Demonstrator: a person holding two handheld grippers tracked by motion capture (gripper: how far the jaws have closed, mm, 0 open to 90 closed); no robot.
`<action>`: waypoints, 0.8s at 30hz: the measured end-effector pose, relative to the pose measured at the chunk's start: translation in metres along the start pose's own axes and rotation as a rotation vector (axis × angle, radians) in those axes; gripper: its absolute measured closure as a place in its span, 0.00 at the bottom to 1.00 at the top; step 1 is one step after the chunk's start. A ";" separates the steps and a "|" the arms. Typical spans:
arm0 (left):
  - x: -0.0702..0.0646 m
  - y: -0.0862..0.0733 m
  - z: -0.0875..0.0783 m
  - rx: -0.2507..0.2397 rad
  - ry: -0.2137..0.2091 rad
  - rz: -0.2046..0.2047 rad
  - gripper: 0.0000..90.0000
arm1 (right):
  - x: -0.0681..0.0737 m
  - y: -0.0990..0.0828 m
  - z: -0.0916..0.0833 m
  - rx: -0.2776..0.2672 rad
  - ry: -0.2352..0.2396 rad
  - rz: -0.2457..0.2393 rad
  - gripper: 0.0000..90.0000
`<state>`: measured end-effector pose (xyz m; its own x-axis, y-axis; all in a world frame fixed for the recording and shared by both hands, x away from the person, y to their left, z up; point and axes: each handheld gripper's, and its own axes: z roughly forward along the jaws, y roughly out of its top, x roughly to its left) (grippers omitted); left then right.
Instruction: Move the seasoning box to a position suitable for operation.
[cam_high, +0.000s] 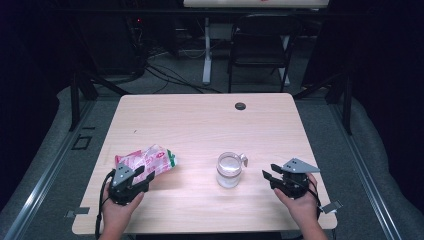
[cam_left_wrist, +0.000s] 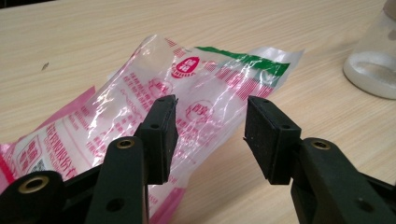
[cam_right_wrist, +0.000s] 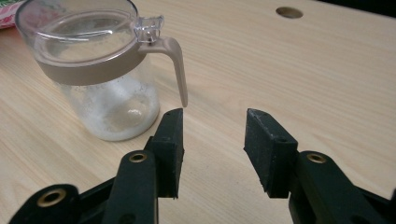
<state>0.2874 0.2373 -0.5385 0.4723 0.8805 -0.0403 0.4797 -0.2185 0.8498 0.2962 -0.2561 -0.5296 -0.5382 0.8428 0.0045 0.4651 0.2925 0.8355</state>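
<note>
From above I see the bag (cam_high: 148, 161) at the table's (cam_high: 200, 125) near left and the jar (cam_high: 229, 170) right of it, between my grippers. My left gripper (cam_left_wrist: 210, 122) has its jaws spread over the bag (cam_left_wrist: 154, 102). My right gripper (cam_right_wrist: 214, 127) is likewise spread, empty, just beside the jar (cam_right_wrist: 100, 70).

One plastic bag (cam_high: 148, 160), one lidded jar (cam_high: 230, 170), two hand-held grippers.

Pink-and-green printed bag (cam_left_wrist: 187, 93); clear jar (cam_right_wrist: 100, 70), seemingly tan-banded.
</note>
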 end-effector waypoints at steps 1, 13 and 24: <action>0.002 -0.001 0.000 0.004 -0.002 -0.013 0.59 | -0.001 -0.001 0.002 0.007 -0.002 0.000 0.64; 0.005 -0.005 -0.009 -0.002 0.010 -0.034 0.59 | -0.002 0.001 0.016 0.014 -0.001 0.008 0.70; 0.005 -0.011 -0.021 -0.008 0.025 -0.057 0.61 | 0.004 0.008 0.044 0.028 0.069 -0.007 0.71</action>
<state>0.2693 0.2531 -0.5374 0.4255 0.9018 -0.0753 0.4992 -0.1644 0.8507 0.3286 -0.2305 -0.5473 -0.5884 0.8077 0.0374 0.4801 0.3118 0.8199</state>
